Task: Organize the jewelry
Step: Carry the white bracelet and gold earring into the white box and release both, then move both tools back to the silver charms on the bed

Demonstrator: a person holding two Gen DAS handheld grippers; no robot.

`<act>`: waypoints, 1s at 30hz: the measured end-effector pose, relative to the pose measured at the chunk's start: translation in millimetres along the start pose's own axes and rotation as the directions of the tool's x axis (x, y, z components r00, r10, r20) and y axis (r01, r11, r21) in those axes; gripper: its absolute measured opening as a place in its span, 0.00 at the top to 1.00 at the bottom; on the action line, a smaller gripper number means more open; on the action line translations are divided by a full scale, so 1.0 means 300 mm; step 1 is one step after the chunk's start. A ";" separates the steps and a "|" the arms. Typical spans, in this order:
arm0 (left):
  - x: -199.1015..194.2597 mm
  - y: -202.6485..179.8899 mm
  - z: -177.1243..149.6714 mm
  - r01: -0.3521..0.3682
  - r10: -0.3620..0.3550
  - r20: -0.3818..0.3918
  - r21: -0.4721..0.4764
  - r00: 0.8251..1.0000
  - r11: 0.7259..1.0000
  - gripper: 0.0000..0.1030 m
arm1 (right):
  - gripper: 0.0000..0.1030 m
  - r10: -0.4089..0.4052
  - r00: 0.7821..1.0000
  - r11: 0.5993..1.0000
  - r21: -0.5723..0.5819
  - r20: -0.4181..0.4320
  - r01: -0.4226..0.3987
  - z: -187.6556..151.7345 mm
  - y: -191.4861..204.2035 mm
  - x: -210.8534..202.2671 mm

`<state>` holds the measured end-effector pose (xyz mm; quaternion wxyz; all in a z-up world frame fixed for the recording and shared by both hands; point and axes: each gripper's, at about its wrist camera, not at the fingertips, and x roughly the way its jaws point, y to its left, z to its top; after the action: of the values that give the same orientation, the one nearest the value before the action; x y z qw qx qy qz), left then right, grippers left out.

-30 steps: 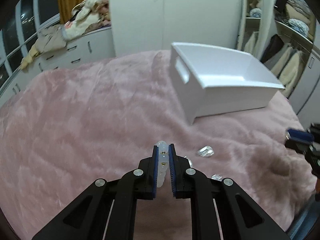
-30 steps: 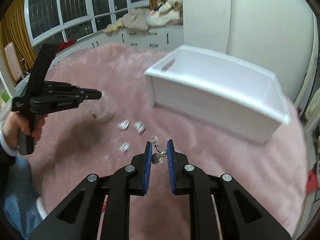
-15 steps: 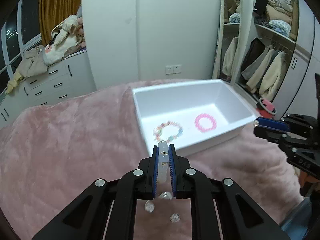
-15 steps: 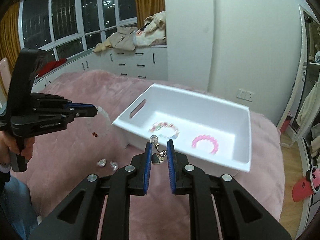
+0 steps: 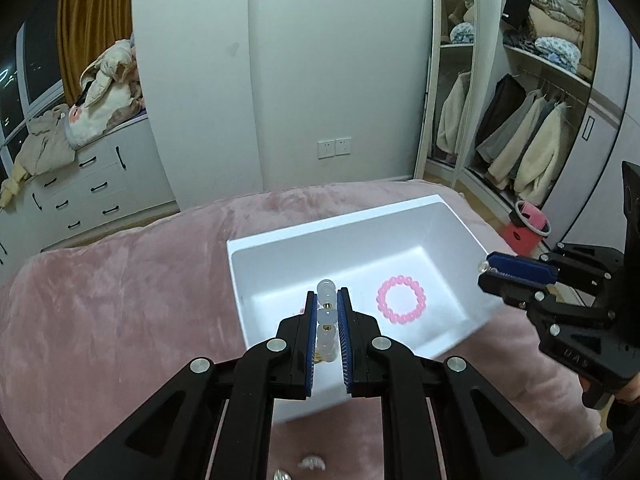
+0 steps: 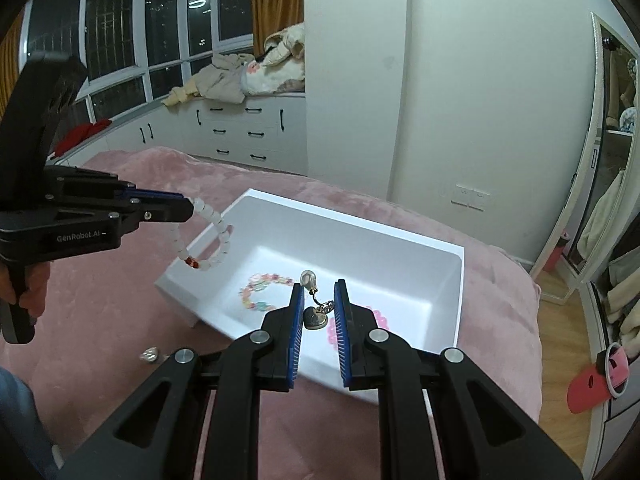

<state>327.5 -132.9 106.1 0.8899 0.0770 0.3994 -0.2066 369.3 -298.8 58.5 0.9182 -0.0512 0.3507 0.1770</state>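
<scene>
Beads of the white bracelet (image 5: 326,322) sit pinched in my left tool (image 5: 327,312), its loop hanging over the 9 o'clock rim of the white bin (image 6: 440,276). My right tool (image 6: 318,304) grips a heart charm earring (image 6: 315,316) above the bin. Beyond, on the bin floor, lie a pink bracelet (image 5: 401,299) and a pastel bracelet (image 6: 262,290); loose clear pieces (image 6: 149,355) rest on the pink bed (image 5: 120,300)
</scene>
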 end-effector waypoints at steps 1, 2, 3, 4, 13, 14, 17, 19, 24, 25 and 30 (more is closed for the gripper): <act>0.024 0.003 0.014 0.001 -0.001 -0.006 -0.007 1.000 1.000 0.85 | 0.85 -0.002 1.000 1.000 0.001 -0.006 0.002 0.004 -0.009 0.015; 0.046 0.006 0.023 0.001 -0.001 -0.011 -0.017 1.000 1.000 0.85 | 0.85 -0.008 1.000 1.000 -0.002 -0.013 0.008 0.003 -0.013 0.027; 0.070 0.012 0.032 0.006 -0.006 -0.016 -0.031 1.000 0.999 0.85 | 0.85 -0.018 1.000 1.000 -0.009 -0.025 0.018 0.005 -0.020 0.052; 0.101 0.018 0.042 0.010 -0.011 -0.023 -0.050 1.000 0.999 0.85 | 0.85 -0.024 0.999 1.000 -0.010 -0.036 0.024 0.008 -0.027 0.073; 0.323 0.028 0.059 -0.041 0.035 -0.102 -0.053 0.994 0.998 0.85 | 0.85 0.006 0.982 0.997 0.083 -0.189 0.010 0.032 -0.128 0.268; 0.337 0.029 0.059 -0.042 0.036 -0.108 -0.055 0.993 0.998 0.85 | 0.85 -0.001 0.979 0.996 0.085 -0.205 0.018 0.031 -0.133 0.287; 0.387 0.041 0.049 -0.052 0.043 -0.136 -0.063 0.990 0.997 0.85 | 0.85 -0.013 0.965 0.997 0.075 -0.262 0.034 0.024 -0.142 0.352; 0.412 0.051 0.040 -0.058 0.047 -0.151 -0.068 0.987 0.996 0.83 | 0.85 -0.016 0.958 0.996 0.083 -0.287 0.041 0.017 -0.150 0.381; 0.427 0.062 0.024 -0.065 0.054 -0.155 -0.068 0.986 0.996 0.63 | 0.83 -0.038 0.954 0.996 0.068 -0.299 0.061 0.004 -0.136 0.400; 0.419 0.061 0.021 -0.070 0.061 -0.144 -0.062 0.988 0.996 0.58 | 0.80 -0.044 0.956 0.996 0.063 -0.290 0.065 0.003 -0.132 0.396; 0.347 0.055 0.025 -0.072 0.068 -0.074 -0.054 0.995 0.996 0.45 | 0.55 -0.079 0.967 0.996 0.015 -0.241 0.085 0.019 -0.104 0.358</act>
<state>401.7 -152.0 33.4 0.8834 0.0729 0.4339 -0.1611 458.5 -295.5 -9.4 0.8761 -0.0754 0.4588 0.1270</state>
